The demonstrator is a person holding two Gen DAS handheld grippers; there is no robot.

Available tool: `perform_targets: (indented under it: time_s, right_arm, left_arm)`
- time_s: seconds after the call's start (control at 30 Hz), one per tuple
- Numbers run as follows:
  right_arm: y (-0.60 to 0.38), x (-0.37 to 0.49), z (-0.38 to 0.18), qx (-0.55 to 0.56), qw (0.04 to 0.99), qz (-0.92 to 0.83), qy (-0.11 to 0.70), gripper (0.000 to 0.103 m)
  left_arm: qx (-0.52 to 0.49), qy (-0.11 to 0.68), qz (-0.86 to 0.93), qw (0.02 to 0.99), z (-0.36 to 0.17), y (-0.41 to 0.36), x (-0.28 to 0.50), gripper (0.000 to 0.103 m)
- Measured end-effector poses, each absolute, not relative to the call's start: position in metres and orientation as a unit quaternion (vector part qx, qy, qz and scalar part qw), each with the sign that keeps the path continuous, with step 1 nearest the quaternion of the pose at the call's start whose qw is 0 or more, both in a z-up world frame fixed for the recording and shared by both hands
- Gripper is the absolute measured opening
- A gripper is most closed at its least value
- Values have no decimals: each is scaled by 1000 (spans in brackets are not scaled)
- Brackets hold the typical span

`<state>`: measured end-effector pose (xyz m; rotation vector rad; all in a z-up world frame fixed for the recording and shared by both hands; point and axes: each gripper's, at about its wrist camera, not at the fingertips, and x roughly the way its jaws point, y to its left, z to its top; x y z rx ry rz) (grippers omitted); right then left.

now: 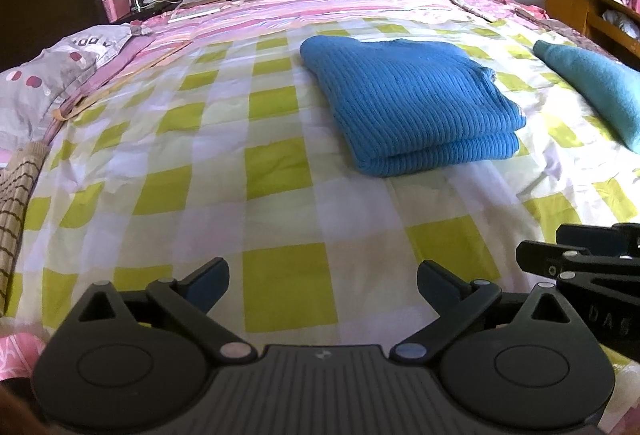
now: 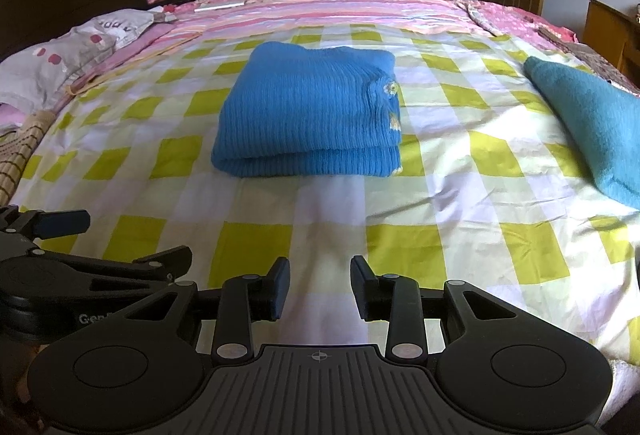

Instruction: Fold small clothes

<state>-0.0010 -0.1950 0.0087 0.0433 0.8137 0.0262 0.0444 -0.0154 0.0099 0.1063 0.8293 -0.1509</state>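
The blue sweater (image 2: 308, 111) lies folded in 2 layers mid-bed on the checked sheet (image 2: 400, 203), ahead of both tongs. Left tongs (image 1: 323, 285) are spread wide, holding nothing; right tongs (image 2: 320, 287) are apart and hold nothing too. A teal garment (image 2: 592, 123) lies to the right, apart from the sweater.
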Motion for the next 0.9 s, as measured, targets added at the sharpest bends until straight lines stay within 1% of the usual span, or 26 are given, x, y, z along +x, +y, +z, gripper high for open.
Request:
perform_targets:
  time_s: [0.9]
  right_arm:
    - [-193, -1, 8, 19, 917, 12, 398, 33]
  left_arm:
    - [55, 395, -66, 915, 10, -16, 41, 103]
